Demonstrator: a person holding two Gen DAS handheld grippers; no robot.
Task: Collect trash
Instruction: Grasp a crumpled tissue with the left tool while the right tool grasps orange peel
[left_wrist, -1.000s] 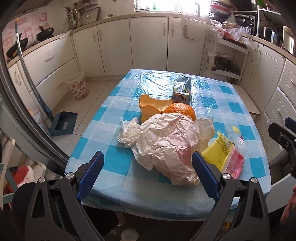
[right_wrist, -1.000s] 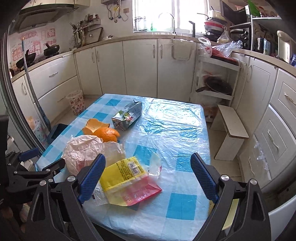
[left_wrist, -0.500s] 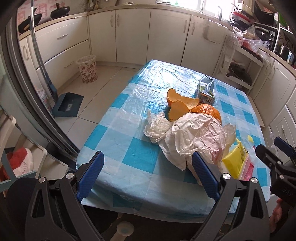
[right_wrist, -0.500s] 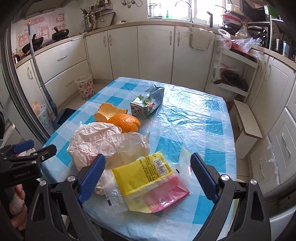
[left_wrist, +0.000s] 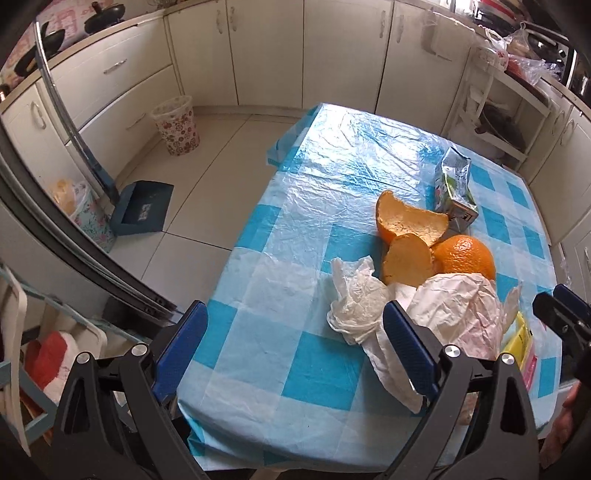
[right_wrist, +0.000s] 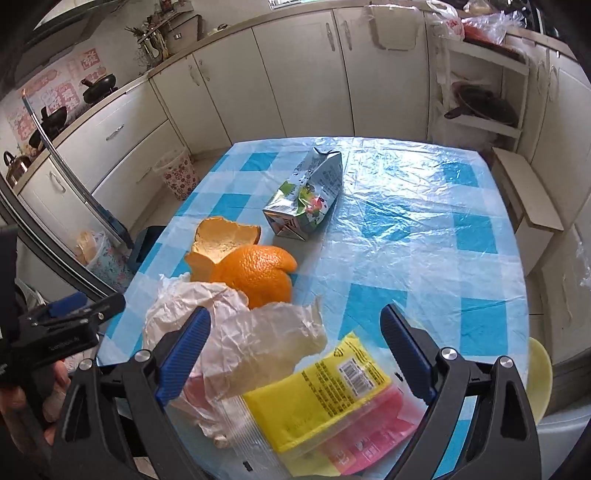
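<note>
- Left claw (left_wrist: 293, 349) gapes wide, holding nothing, above the near counter (left_wrist: 295, 258) edge beside the crumpled white paper (left_wrist: 454, 306).
- Right claw (right_wrist: 295, 354) likewise wide and empty, over the yellow packet (right_wrist: 325, 391).
- Orange peel (right_wrist: 251, 269) and a squashed carton (right_wrist: 306, 199) lie further in.

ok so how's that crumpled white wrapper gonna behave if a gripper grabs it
The crumpled white wrapper looks thin and creased, so it is probably floppy and light. It leans against the orange peel, so dragging it may nudge that too.
</note>
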